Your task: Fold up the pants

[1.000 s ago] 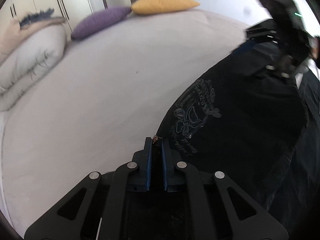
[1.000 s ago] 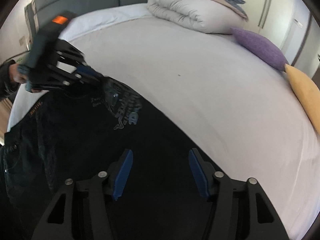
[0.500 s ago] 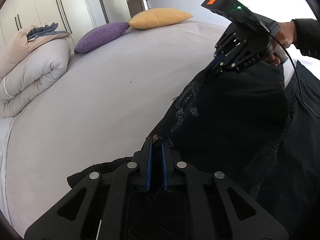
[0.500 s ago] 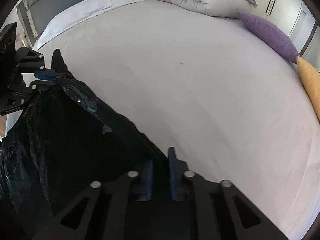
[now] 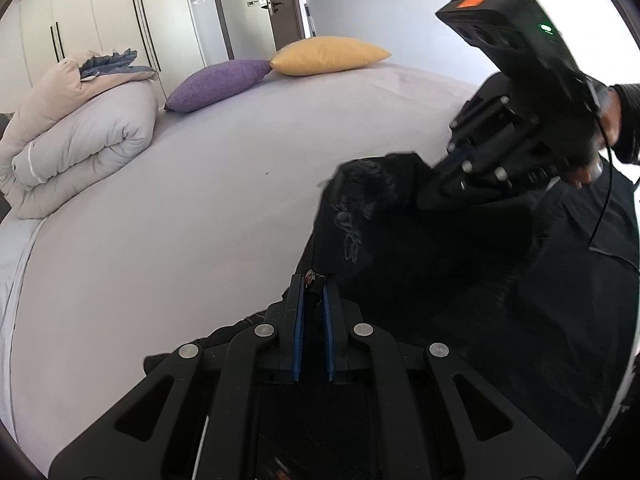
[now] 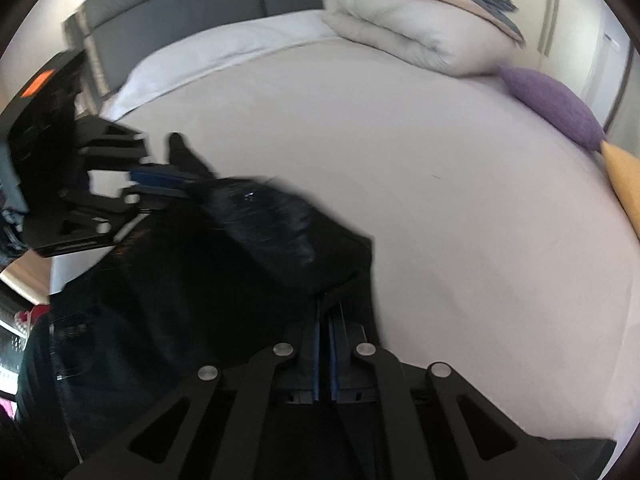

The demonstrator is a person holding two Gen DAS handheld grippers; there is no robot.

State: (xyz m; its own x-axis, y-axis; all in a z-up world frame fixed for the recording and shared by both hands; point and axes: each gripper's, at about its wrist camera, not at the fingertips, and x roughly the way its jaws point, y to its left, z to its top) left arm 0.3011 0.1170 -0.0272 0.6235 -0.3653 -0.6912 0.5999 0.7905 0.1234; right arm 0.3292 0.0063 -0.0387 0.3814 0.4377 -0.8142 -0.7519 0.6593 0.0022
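The black pants [image 5: 440,264] with a pale printed design hang lifted over the white bed [image 5: 160,220]. My left gripper [image 5: 313,280] is shut on their near edge, by a small metal rivet. In the same view my right gripper [image 5: 436,190] comes in from the upper right, a hand behind it, pinching the cloth further along. From the right wrist, the right gripper [image 6: 328,300] is shut on a fold of the pants [image 6: 200,280], and the left gripper [image 6: 184,180] holds them at the far left.
A rolled duvet [image 5: 76,136] lies at the head end, with a purple pillow [image 5: 218,84] and a yellow pillow [image 5: 328,56] along the far side. Wardrobe doors [image 5: 100,12] and a room door stand behind. A grey headboard [image 6: 180,4] backs the bed.
The right gripper closed onto the pants' edge and lifted it. Both grippers rose and drew the cloth up off the bed, bunching it between them.
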